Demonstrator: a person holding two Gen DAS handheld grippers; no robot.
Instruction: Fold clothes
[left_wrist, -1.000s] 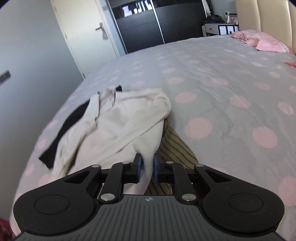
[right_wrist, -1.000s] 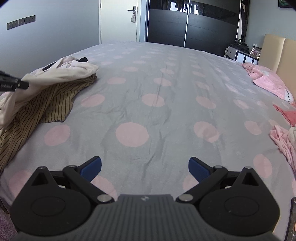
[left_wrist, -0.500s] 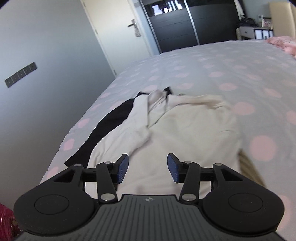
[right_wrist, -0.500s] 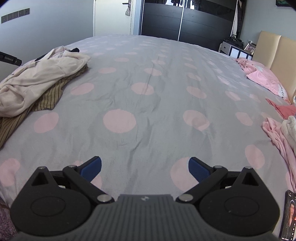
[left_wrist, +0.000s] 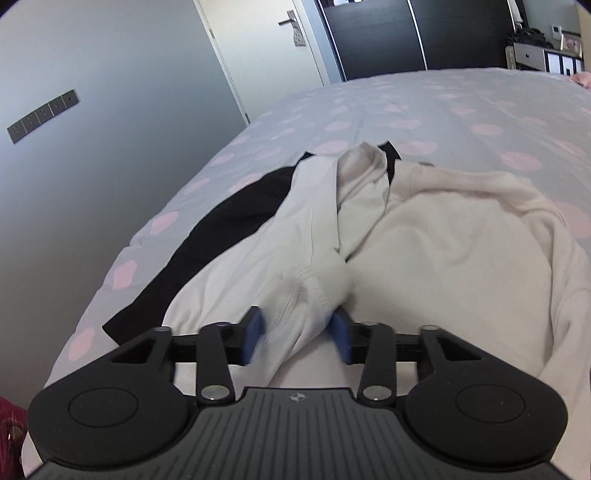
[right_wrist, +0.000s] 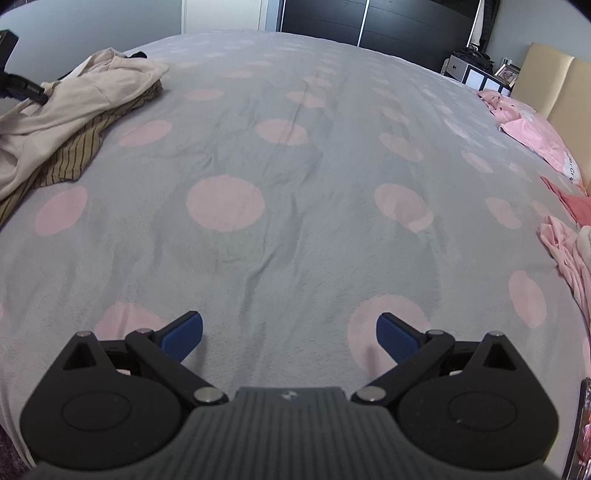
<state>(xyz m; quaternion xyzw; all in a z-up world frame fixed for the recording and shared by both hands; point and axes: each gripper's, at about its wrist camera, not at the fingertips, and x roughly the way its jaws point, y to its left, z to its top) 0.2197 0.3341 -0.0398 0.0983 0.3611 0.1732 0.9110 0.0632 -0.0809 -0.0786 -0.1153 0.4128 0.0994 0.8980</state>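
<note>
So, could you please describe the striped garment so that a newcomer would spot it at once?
Find the grey bedspread with pink dots, then the clothes heap at its left edge. The striped garment lies under the cream top: it alone is brown with thin dark stripes.

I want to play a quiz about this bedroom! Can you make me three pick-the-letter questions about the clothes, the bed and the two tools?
1. Where does the black garment lie?
A. left of the cream top
B. on the pillow
C. on the floor

2. What colour are the bedspread's spots?
A. blue
B. pink
C. green

3. What is between the left tool's fingers?
A. nothing
B. a striped cloth
C. a fold of the cream top

Answers:
1 A: it shows beside the cream top, toward the bed's edge.
2 B: the bedspread is grey with pink spots.
3 C: the left tool has cream cloth bunched between its closing fingers; the right tool is open over bare bedspread.
</note>
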